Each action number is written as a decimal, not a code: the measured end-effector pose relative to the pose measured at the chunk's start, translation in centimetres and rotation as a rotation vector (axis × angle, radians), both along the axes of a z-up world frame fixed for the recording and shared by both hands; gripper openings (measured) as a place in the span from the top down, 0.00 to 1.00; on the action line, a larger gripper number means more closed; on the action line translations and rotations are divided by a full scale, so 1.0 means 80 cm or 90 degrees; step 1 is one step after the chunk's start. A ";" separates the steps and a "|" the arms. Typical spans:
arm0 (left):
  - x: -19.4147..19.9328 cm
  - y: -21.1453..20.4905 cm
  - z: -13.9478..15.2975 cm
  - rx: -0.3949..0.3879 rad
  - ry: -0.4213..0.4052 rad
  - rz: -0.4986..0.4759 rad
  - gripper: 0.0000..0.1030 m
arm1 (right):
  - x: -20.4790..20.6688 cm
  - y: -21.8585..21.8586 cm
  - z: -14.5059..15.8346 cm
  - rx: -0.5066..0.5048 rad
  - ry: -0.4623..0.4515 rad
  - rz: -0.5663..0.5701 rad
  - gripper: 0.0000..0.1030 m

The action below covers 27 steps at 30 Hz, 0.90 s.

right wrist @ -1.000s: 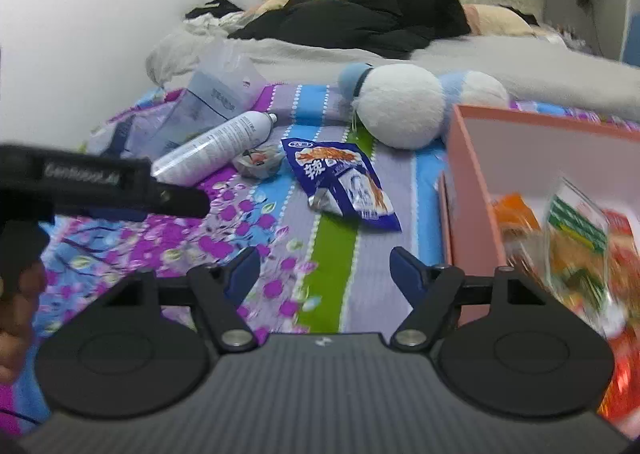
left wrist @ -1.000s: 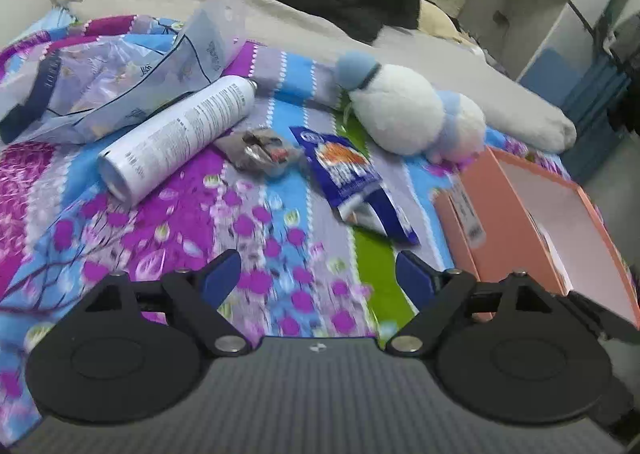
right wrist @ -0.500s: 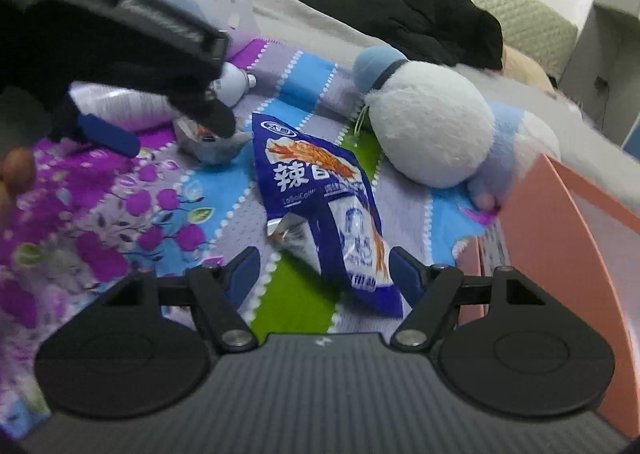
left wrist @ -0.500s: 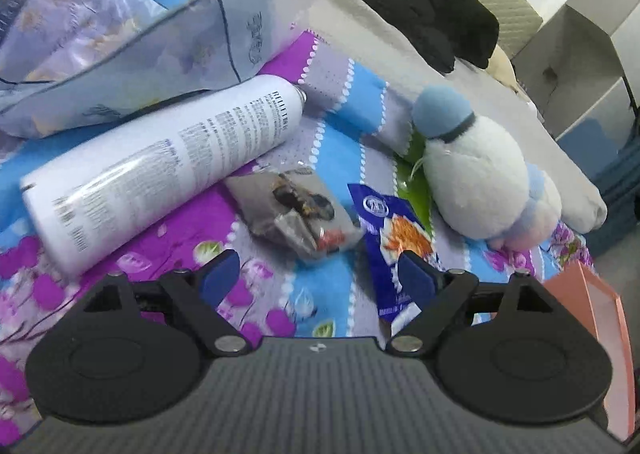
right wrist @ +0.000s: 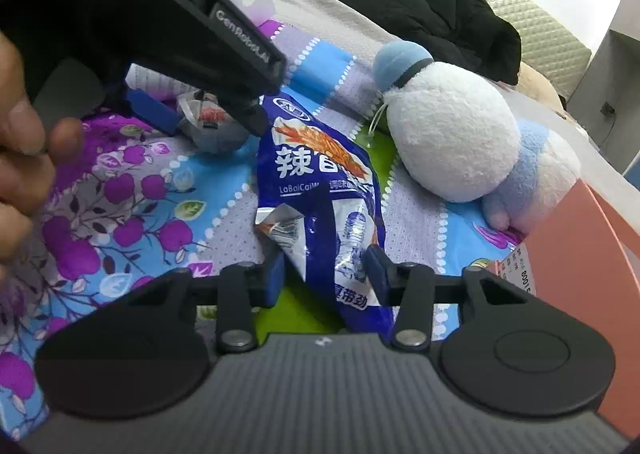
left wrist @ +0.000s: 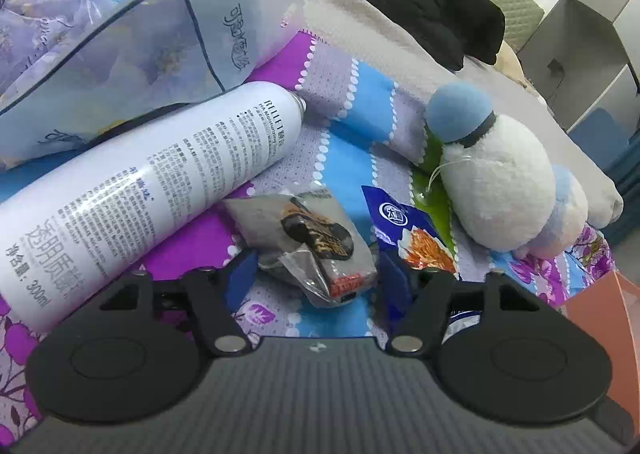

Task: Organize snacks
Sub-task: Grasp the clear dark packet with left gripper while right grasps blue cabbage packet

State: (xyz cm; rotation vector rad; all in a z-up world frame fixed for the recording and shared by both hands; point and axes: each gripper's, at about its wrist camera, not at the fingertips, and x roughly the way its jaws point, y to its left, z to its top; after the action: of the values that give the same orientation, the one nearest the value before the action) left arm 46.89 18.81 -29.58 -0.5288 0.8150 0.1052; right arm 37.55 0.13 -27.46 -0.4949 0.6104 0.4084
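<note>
Pickup step, both sides at once. Going L to R.

Far left, 10 o'clock in the left wrist view: a clear plastic bag (left wrist: 132, 49) lying slack on the bed (left wrist: 348, 157). Can't tell what's in it. Next, the white spray can (left wrist: 152, 189) on its side, cap end toward 1 o'clock. Not a snack, I'd leave it.

Left hand-held gripper (left wrist: 316, 278) is down on the grey snack packet (left wrist: 308, 242), which sits dead centre, low in the left view. Jaws have just been closing; packet's between them, w/ the blue pads at its edges. Left pad looks to touch, right pad I can't call, so I read it as apart, not clamped yet. In the right view the same gripper shows at 10 o'clock, straddling that packet.

Right hand-held gripper (right wrist: 324, 274): jaws also just been closing, around the near end of the blue snack bag (right wrist: 320, 197). Bag lies flat on the bed, long axis 12 to 6. Right pad is on the foil edge, left pad just beside a crumpled fold. Nearly pinched, not sure it's gripped.

Plush toy (right wrist: 452, 133) at 2 o'clock, touching nothing that matters.

Far right, 4 o'clock: the pink box (right wrist: 592, 254), prob. the drop-off. Only its outer wall and rim show, so contents unknown here.

Next move, my call: finish both squeezes, lift clear of the bedspread, swing right to the box. Thin foil may slip, so squeeze firm before lifting.
</note>
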 end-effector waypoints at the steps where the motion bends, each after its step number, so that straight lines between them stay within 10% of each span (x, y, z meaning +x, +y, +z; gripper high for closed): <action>1: -0.003 0.000 0.002 -0.003 0.001 -0.001 0.33 | -0.001 -0.001 0.002 0.000 0.002 0.001 0.58; 27: -0.260 -0.078 0.067 0.055 0.077 -0.102 0.36 | -0.202 -0.064 0.069 -0.040 0.022 0.015 0.60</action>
State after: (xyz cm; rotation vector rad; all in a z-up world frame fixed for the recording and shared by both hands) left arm 26.11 12.60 -24.21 -0.3768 0.9635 0.0240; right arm 21.43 -5.01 -21.91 -0.5569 0.6533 0.4215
